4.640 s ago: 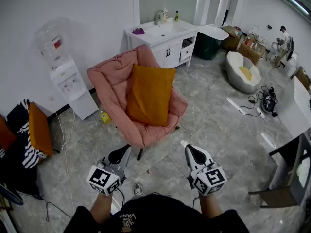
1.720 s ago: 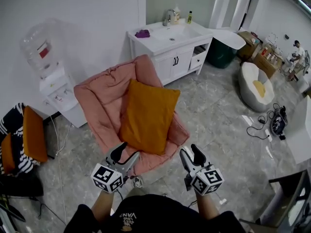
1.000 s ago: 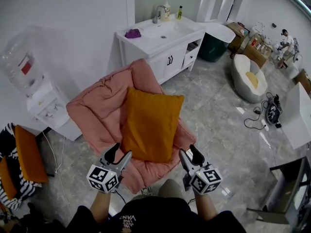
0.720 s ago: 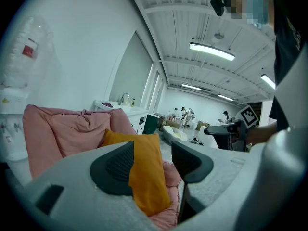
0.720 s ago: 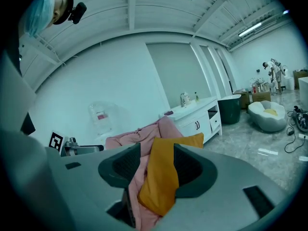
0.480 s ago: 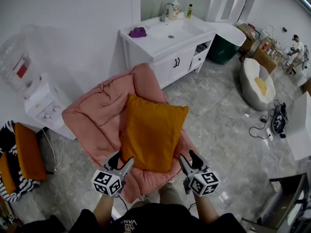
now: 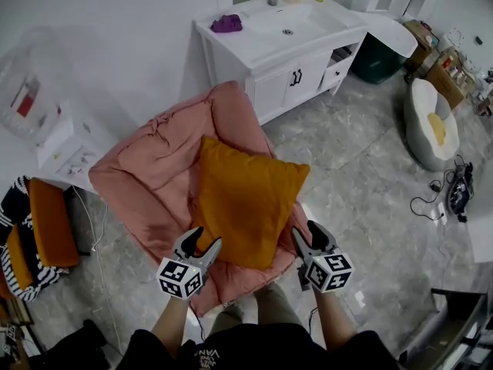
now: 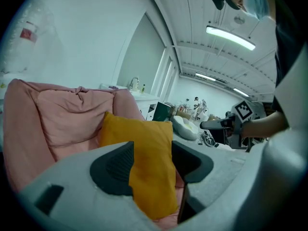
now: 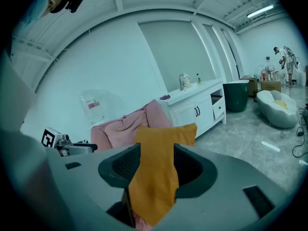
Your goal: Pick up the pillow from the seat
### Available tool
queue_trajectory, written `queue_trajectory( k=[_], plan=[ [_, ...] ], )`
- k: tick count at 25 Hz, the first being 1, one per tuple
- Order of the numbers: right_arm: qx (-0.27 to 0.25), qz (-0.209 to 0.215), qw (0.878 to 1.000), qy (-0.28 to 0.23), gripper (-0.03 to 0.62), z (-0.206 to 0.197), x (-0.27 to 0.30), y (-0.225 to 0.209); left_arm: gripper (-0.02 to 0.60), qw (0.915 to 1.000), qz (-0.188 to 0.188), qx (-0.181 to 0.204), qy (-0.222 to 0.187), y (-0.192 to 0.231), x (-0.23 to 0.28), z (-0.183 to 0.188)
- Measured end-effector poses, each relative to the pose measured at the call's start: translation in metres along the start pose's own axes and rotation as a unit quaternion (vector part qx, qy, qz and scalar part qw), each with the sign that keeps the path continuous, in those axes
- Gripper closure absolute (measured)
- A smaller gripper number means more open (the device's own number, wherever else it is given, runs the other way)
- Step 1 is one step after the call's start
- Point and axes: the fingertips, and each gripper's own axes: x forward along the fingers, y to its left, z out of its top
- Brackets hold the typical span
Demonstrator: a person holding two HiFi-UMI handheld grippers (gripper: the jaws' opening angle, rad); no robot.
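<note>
Both grippers are at the near edge of the seat with jaws spread wide and nothing clamped. The left gripper (image 7: 202, 243) sits at the near left corner of the orange pillow (image 7: 246, 199). The right gripper (image 7: 308, 236) is at its near right side. The pillow leans in the pink chair (image 7: 150, 179), its far edge propped against the backrest and its near edge down on the seat cushion. A white cabinet (image 7: 296, 68) stands just beyond the chair on the far right.

Each gripper view shows the pillow's orange fabric framed in the gap between that gripper's two jaws. Whether any jaw already touches the fabric cannot be told.

This looks like the end of the approach, with the grasp itself not yet made. The next move would call for pushing each pair of jaws onto an edge or corner of the pillow so a fold of fabric sits well between them, then closing both. The pillow is soft and bulky, so a shallow bite on the cover alone could slip. Lifting both sides together should keep it from sagging or dragging on the chair.
</note>
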Motion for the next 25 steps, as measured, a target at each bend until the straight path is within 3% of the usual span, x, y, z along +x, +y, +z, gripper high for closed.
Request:
queue_trajectory(
  k=[7,14,19,25],
  plan=[
    [0.01,0.017,0.999,0.042,0.387,-0.018,0.045,-0.04,0.341,0.9992,0.035,0.003,0.02,0.036,0.037,-0.006],
    [0.006,0.037,0.996,0.08,0.364,-0.036,0.094,-0.058,0.331,0.9982,0.059,0.012,0.008,0.086,0.065,-0.007],
    [0.0,0.033,0.994,0.102,0.33,-0.046,0.122,-0.073,0.299,0.9978,0.062,-0.021,0.008,0.118,0.091,-0.014],
    [0.03,0.03,0.992,0.118,0.321,-0.063,0.139,-0.086,0.263,0.9956,0.067,-0.065,0.01,0.16,0.114,-0.031]
  ],
)
